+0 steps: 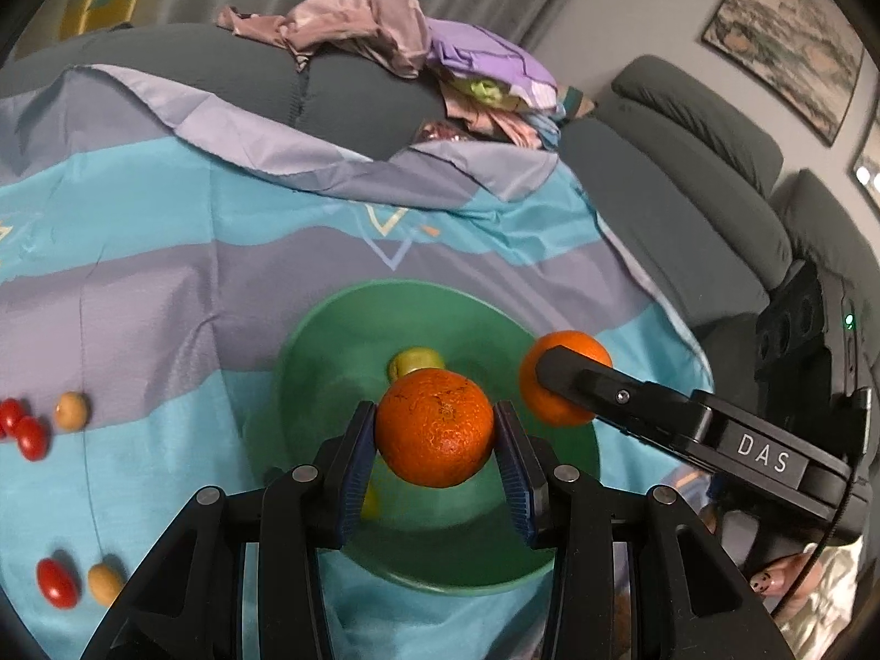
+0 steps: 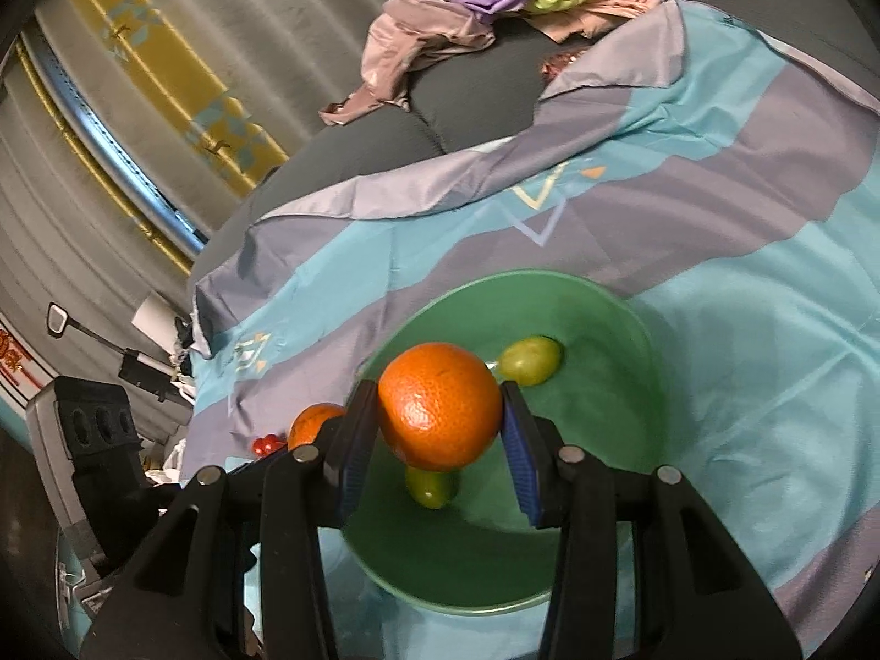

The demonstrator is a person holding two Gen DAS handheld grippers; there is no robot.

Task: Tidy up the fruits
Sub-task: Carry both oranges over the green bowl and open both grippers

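A green bowl (image 1: 330, 341) sits on a blue and grey striped cloth and holds two yellow-green fruits (image 2: 529, 360). My left gripper (image 1: 437, 432) is shut on an orange (image 1: 434, 426) and holds it over the bowl. My right gripper (image 2: 440, 412) is shut on a second orange (image 2: 440, 407), also over the bowl. In the left wrist view the right gripper's finger (image 1: 583, 379) crosses that second orange (image 1: 569, 349) at the bowl's right rim. The left gripper's orange (image 2: 313, 422) shows at the left in the right wrist view.
Red cherry tomatoes (image 1: 30, 437) and small tan fruits (image 1: 71, 410) lie on the cloth left of the bowl. A pile of crumpled clothes (image 1: 385, 27) lies at the back. A grey sofa (image 1: 687, 165) stands to the right.
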